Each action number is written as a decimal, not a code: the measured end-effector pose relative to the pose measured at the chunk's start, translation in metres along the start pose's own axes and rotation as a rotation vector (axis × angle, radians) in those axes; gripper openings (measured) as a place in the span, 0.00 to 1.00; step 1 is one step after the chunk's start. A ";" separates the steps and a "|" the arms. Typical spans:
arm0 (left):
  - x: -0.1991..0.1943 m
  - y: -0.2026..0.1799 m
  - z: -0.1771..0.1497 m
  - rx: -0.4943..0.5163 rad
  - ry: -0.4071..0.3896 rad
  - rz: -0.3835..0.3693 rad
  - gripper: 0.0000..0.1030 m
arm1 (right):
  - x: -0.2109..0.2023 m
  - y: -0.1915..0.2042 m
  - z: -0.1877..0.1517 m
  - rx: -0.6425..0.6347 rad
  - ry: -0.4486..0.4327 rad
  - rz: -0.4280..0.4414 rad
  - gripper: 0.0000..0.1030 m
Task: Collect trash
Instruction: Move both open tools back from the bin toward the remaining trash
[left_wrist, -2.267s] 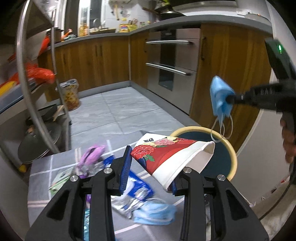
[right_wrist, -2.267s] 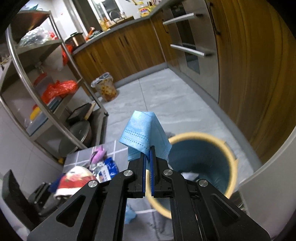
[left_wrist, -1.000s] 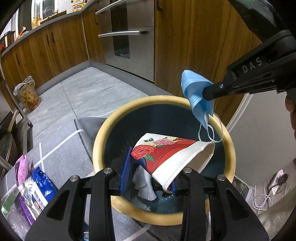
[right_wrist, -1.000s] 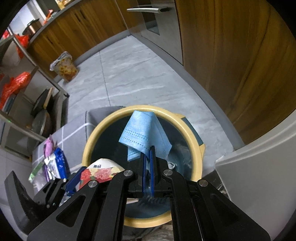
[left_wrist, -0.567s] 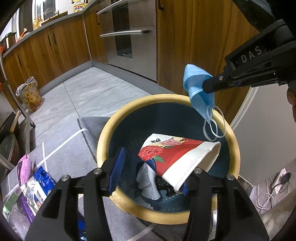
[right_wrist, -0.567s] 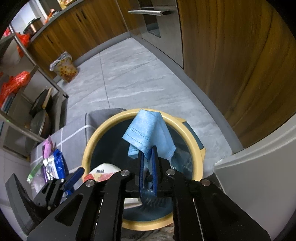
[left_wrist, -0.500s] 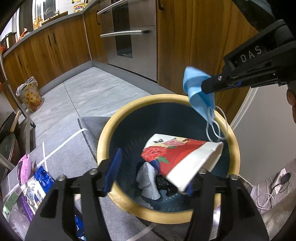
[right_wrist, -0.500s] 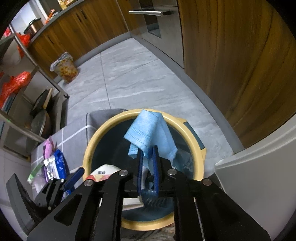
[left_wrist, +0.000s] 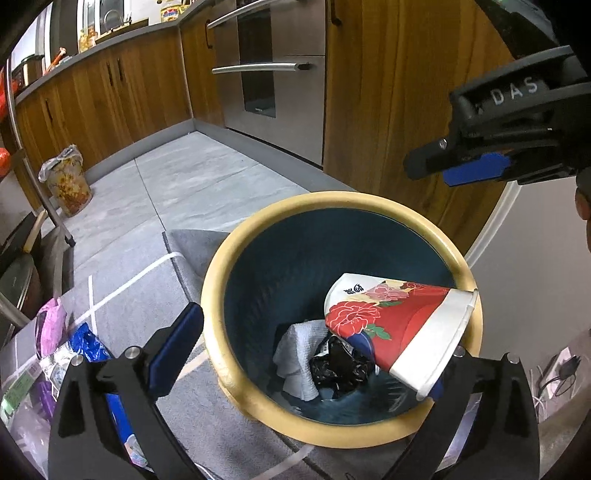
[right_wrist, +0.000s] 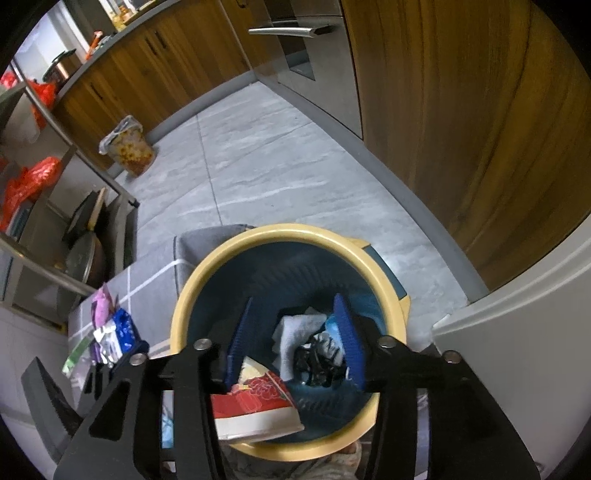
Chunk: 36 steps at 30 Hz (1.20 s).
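Directly below both tools stands the bin (left_wrist: 218, 302), which explains why each is held over its mouth: to drop rubbish in. Left tool (left_wrist: 314, 354) has just been opening and its jaws now stand wide apart; the paper cup (left_wrist: 388, 328) rests against the right-hand finger, tilted inside the rim and apparently released. Right tool (right_wrist: 295, 339) has likewise just been opening; nothing is between its jaws. A patch of blue by its right pad may be the face mask (right_wrist: 330, 327), though too little shows to be sure. The cup is red and white, printed with flowers. Farther left, wrappers (left_wrist: 55, 350) lie on the grey mat (left_wrist: 147, 280), not yet collected.
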<state>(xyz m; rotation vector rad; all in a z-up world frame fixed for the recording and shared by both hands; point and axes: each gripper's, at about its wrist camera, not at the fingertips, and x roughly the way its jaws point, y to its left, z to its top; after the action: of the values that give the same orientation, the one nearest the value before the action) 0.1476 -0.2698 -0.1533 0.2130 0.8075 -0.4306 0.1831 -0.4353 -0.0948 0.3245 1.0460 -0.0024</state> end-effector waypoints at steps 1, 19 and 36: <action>0.000 0.001 0.000 -0.003 0.004 -0.002 0.95 | -0.001 0.000 0.000 -0.001 -0.003 0.001 0.51; 0.028 0.013 -0.010 -0.143 0.269 -0.074 0.94 | -0.007 0.000 0.001 0.021 -0.019 0.026 0.53; 0.021 0.038 0.007 -0.219 0.211 -0.056 0.94 | 0.001 -0.007 -0.007 0.030 0.080 0.173 0.45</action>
<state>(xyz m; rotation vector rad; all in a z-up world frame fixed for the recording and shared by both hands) 0.1819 -0.2448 -0.1633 0.0316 1.0621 -0.3726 0.1770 -0.4405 -0.1007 0.4445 1.0949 0.1516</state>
